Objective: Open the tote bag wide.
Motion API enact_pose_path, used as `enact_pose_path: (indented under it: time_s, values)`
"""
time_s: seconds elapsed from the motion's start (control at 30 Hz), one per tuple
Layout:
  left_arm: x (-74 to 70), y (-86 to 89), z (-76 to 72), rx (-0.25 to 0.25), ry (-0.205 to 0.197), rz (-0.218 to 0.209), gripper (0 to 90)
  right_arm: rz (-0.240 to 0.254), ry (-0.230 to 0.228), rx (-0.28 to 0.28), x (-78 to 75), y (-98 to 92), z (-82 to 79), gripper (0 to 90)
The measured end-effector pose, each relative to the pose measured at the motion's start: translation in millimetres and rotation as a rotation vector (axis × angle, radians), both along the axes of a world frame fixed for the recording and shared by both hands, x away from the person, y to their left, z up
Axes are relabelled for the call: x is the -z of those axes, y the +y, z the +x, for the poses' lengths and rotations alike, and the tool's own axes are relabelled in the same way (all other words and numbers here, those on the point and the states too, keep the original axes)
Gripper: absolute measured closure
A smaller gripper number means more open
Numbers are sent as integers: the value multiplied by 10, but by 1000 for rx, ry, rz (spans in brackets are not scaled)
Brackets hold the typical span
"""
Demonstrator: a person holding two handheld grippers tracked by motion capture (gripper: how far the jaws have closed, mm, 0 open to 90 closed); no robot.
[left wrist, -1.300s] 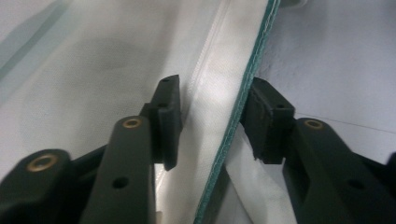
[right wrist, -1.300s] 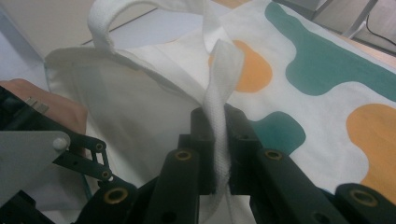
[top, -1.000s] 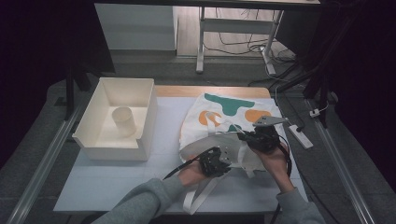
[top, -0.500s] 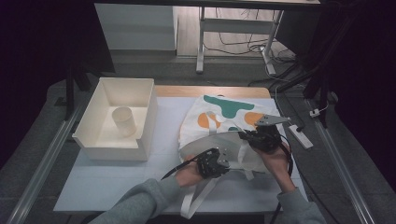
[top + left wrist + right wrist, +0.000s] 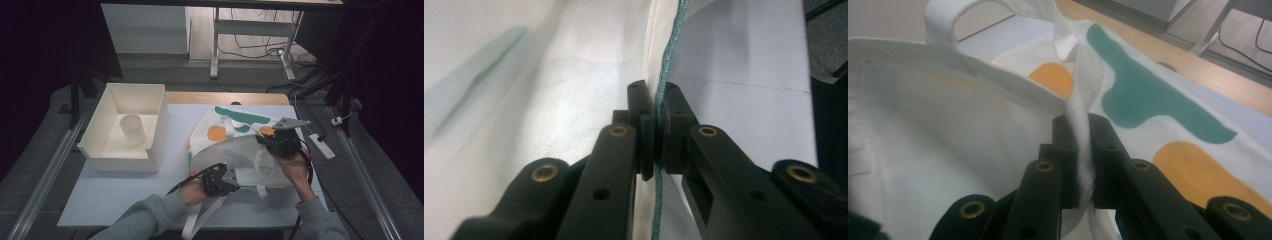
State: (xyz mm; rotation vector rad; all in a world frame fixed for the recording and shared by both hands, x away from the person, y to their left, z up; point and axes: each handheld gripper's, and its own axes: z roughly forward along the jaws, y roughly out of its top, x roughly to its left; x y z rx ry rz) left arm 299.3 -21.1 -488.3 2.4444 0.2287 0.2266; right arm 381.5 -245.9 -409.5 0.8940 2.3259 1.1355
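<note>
A white tote bag [image 5: 240, 150] with teal and orange patches is lying on the right half of the table [image 5: 110, 200], just right of the open white box [image 5: 157, 125] that is holding a paper cup [image 5: 132, 130]. The left gripper [image 5: 231, 184] is working at the bag's near edge; in the left gripper view its jaws are clamped together on the thin cloth edge with the teal stitched seam [image 5: 663, 100] running between the pads. The right gripper [image 5: 265, 140] is sitting at the bag's far right side, jaws pinched on a white webbing handle [image 5: 1079, 130] that is twisting upward from the pads into a loop. Judging the cloth: light, limp, no stiffness of its own, so it is likely sagging and folding wherever it is not being held. The weave looks matte, probably not slippery, though a single thin layer could be creeping out of a loose pinch. Not fragile. Best holds appear to be the doubled seam and the webbing strap, both thicker than plain cloth. A second strap [image 5: 200, 220] is trailing off the near table edge and may be snagging.
</note>
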Motion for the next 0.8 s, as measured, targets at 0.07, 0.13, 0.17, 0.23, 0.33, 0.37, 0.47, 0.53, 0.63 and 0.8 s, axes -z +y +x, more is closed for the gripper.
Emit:
enact_pose_path:
  time_s: [0.07, 0.13, 0.17, 0.23, 0.33, 0.37, 0.47, 0.53, 0.63, 0.8]
  values:
    - [-19, 42, -32, 0, -3, 4, 855, 12, -10, 5, -18, -1, 31, 835]
    - [-25, 97, -63, 1, 1, 1, 855, 36, -17, 16, -43, -25, 70, 835]
    - [-28, 127, -79, 0, 5, -4, 855, 51, -15, 17, -56, -43, 93, 835]
    - [-38, 184, -110, 0, 5, -2, 855, 64, -22, 32, -71, -74, 132, 836]
    - [-50, 219, -118, -3, 10, -9, 855, 74, 4, 32, -42, -99, 174, 838]
    - [-50, 221, -111, -4, 14, -12, 855, 62, 12, 31, -25, -94, 180, 840]
    - [-47, 217, -114, -3, 15, -9, 855, 21, 14, 33, 7, -67, 189, 843]
    - [-51, 218, -122, -2, 13, -6, 855, 2, 9, 38, 19, -72, 202, 844]
    - [-69, 227, -148, 1, 10, -6, 855, -21, 3, 78, 51, -130, 259, 844]
    - [-114, 281, -237, 21, 19, -20, 856, 11, 33, 134, 130, -293, 432, 844]
